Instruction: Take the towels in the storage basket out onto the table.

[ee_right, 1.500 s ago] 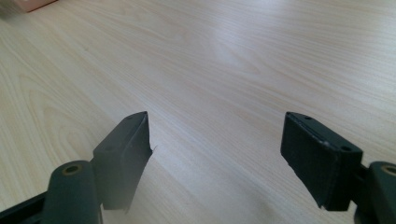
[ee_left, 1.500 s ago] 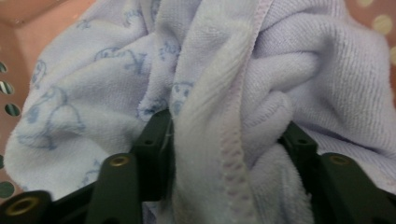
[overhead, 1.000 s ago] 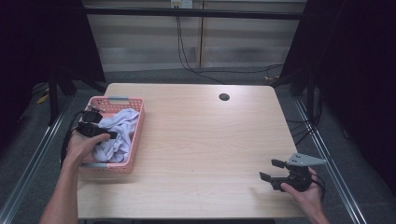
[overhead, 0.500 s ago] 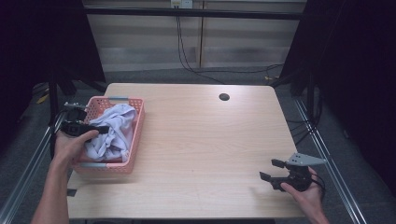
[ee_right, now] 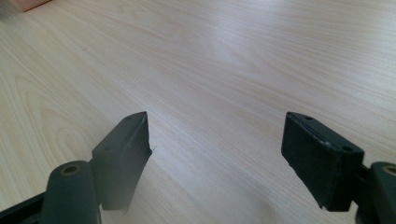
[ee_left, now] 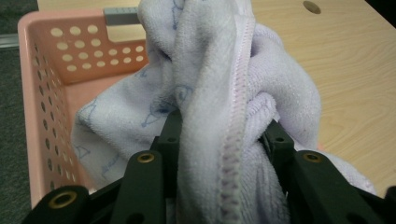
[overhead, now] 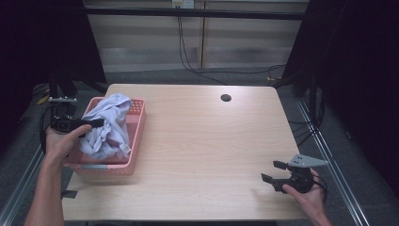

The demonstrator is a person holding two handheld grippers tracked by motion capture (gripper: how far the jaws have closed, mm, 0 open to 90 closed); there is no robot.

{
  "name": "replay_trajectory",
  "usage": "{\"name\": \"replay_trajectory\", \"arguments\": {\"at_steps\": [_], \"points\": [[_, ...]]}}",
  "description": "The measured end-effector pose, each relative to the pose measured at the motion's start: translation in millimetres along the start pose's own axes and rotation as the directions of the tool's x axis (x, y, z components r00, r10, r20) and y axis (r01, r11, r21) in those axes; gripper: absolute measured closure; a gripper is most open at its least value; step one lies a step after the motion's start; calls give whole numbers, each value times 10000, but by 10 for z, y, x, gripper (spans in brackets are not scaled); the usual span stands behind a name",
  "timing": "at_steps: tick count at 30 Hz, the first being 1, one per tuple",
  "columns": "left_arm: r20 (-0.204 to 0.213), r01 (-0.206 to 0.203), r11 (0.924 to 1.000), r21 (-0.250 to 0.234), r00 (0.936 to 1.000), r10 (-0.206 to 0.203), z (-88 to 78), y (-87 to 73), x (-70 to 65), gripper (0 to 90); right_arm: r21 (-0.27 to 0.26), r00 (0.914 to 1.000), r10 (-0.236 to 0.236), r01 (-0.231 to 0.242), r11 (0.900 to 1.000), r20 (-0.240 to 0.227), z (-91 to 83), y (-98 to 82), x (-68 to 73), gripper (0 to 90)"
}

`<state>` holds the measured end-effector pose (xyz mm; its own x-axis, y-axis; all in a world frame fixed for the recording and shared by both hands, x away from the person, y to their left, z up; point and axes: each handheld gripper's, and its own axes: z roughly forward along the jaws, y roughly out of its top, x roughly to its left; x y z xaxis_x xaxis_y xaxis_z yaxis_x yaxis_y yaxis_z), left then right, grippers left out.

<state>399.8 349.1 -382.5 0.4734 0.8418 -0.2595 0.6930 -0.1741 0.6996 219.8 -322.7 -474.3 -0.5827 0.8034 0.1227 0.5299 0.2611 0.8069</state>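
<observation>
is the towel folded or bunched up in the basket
Bunched up. The pale lilac towel hangs in crumpled folds from the left gripper, clamped between its jaws, its lower part inside the pink basket.

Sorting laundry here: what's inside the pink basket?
A pale lilac towel fills the pink basket, pinched by the left gripper. Anything beneath it is covered.

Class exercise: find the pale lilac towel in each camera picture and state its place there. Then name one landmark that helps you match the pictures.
High view: the towel bunches at left, over the pink basket, clamped by the left gripper.
Left gripper view: towel centre, between the black jaws.
Right gripper view: not in it.
Shared landmark: the light wooden table.
</observation>
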Motion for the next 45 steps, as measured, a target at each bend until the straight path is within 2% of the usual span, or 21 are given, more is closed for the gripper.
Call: {"name": "replay_trajectory", "arguments": {"at_steps": [7,15,27,30,31,32,36,40,43,45], "points": [[100,-86,9996,-283,9999,89,-73,111,-53,607,22,10000,10,-10,10000,4,-8,-2,-3,233],[-21,-65,9983,-573,10000,64,-179,178,-47,607,-6,10000,-44,44,10000,-3,-3,0,-3,233],[-73,-252,9969,-746,9997,247,-307,250,-89,606,-33,10000,33,-33,10000,-26,-8,2,-6,233],[-79,93,9969,-780,9999,-99,-330,268,-92,606,-81,10000,-11,11,10000,-7,-26,0,2,233],[-180,130,9966,-810,9997,-145,-334,273,-103,606,-46,10000,13,-13,10000,1,-26,-2,1,232],[-106,97,9968,-795,9999,-105,-342,278,-106,607,-10,10000,10,-10,10000,-15,-22,-3,-4,233],[15,-36,9938,-1111,10000,38,-402,305,-139,606,27,10000,-23,23,10000,-29,-6,0,-12,231],[-157,50,9915,-1302,9999,-72,-490,373,-169,604,68,10000,-27,27,10000,-53,-2,-2,-1,231],[-190,-56,9903,-1388,9998,30,-534,420,-198,604,31,10000,-76,76,10000,-33,-5,1,1,231],[-71,-151,9891,-1461,9999,142,-561,443,-213,603,49,10000,-81,82,10000,-43,-3,0,3,231]]}}
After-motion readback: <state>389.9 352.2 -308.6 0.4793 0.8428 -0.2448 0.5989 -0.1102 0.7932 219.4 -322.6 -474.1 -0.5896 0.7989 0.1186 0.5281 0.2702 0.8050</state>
